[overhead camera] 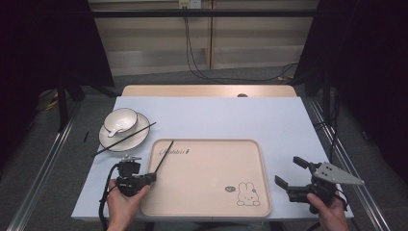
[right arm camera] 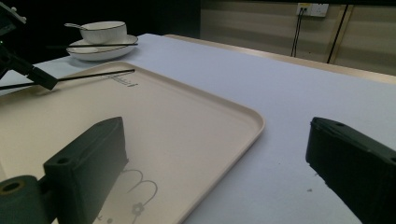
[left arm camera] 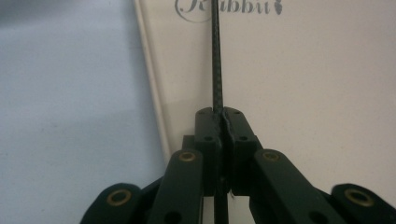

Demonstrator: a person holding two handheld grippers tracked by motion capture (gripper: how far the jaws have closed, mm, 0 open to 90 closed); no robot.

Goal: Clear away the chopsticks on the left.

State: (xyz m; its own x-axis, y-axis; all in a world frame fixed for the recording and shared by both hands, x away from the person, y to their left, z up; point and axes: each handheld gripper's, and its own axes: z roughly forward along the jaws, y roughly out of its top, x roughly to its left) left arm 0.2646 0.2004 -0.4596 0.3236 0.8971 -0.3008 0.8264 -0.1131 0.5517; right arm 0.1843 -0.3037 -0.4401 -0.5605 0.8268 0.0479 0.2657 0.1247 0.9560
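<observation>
Chopstick [left arm camera: 216, 56] over tray's [overhead camera: 250, 192] script lettering

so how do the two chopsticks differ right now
The held chopstick is clamped in the shut left gripper; the other chopstick is free of both grippers. The held one reaches over the tray, its tip near the printed lettering, while the other lies across the plate beside the bowl, one end past the rim toward the table. Both are thin, straight and black.
</observation>
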